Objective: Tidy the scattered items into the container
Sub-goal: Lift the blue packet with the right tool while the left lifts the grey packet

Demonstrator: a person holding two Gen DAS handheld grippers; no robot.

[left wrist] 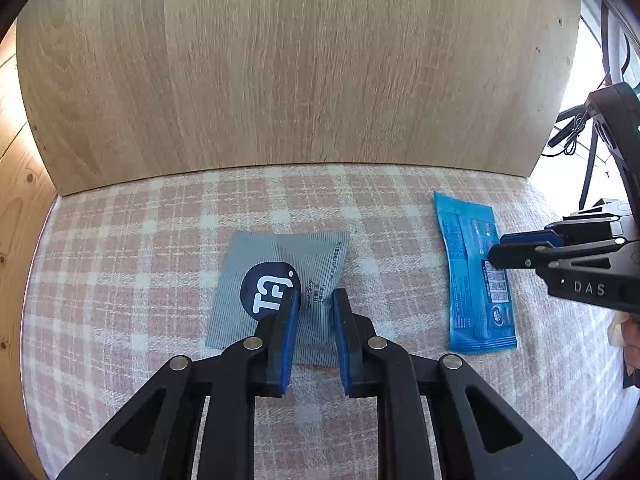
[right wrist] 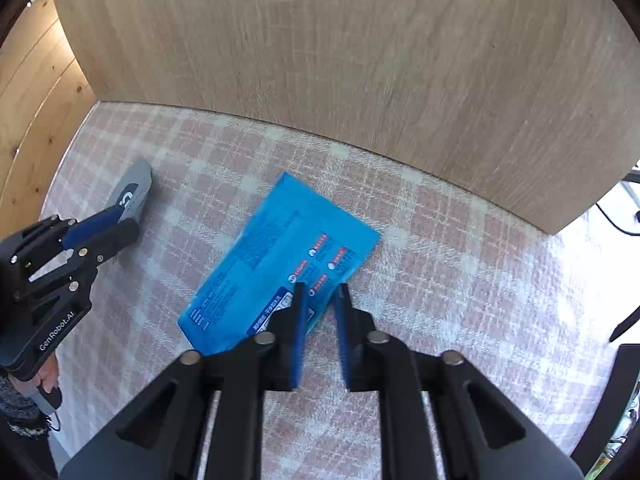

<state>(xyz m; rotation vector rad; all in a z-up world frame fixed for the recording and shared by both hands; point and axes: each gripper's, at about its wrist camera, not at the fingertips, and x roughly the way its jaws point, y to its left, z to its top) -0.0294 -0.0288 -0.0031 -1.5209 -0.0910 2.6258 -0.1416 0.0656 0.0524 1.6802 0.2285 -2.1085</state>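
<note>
So both packets are lying flat on the pink-checked cloth (left wrist: 120, 264) over the counter, right in front of a tall wooden board (left wrist: 296, 64). The left tongs (left wrist: 316, 300) are pinched on the near edge of the grey striped sachet (left wrist: 280, 280). Over to the right, the right tongs (right wrist: 320, 294) are clamped on the edge of the blue packet (right wrist: 276, 264). No container anywhere I can see.

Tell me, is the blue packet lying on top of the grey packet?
No, the blue packet lies flat on the checked cloth well to the right of the grey packet, with bare cloth between them.
</note>
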